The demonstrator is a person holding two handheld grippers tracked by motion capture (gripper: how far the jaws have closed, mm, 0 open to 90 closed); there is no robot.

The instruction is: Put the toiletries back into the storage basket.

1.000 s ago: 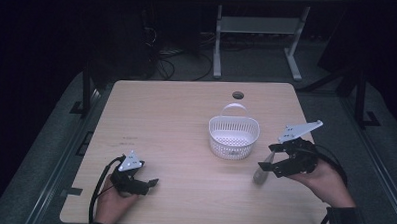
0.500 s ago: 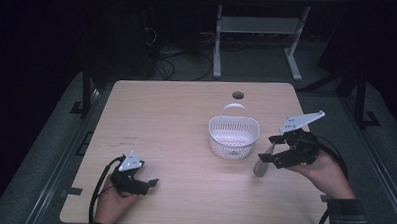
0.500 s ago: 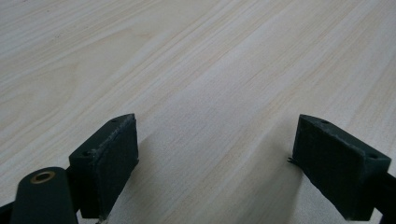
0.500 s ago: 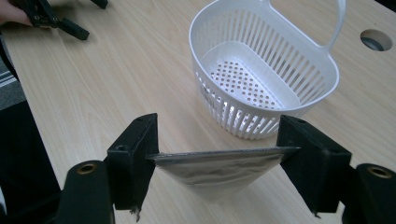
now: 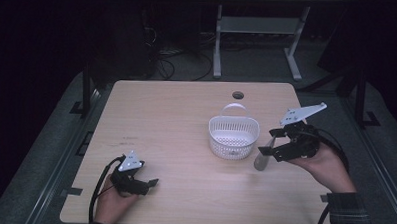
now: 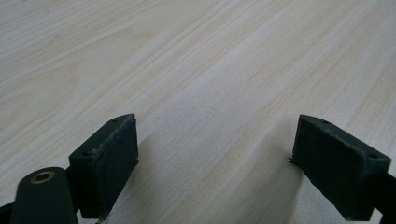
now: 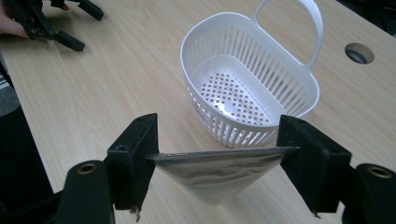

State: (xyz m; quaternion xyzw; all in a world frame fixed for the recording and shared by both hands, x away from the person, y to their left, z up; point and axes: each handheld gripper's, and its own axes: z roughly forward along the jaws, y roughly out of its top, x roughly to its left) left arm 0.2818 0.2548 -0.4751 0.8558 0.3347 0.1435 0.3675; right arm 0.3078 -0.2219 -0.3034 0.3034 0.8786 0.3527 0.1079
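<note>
My right gripper [image 7: 219, 156] clamps a silvery pouch [image 7: 217, 172] by its top edge, so it hangs between my jaws just beside the white basket [image 7: 299, 100]. My left gripper [image 6: 217, 161] rests wide open over the bare table [image 6: 196, 60].

A pale wooden table [image 5: 186, 121] with a round hole [image 5: 238, 95] near its far edge is seen. A white basket [image 5: 234, 137] is stood directly on it, just beyond the right jaws; bare wood is shown between the left jaws.
</note>
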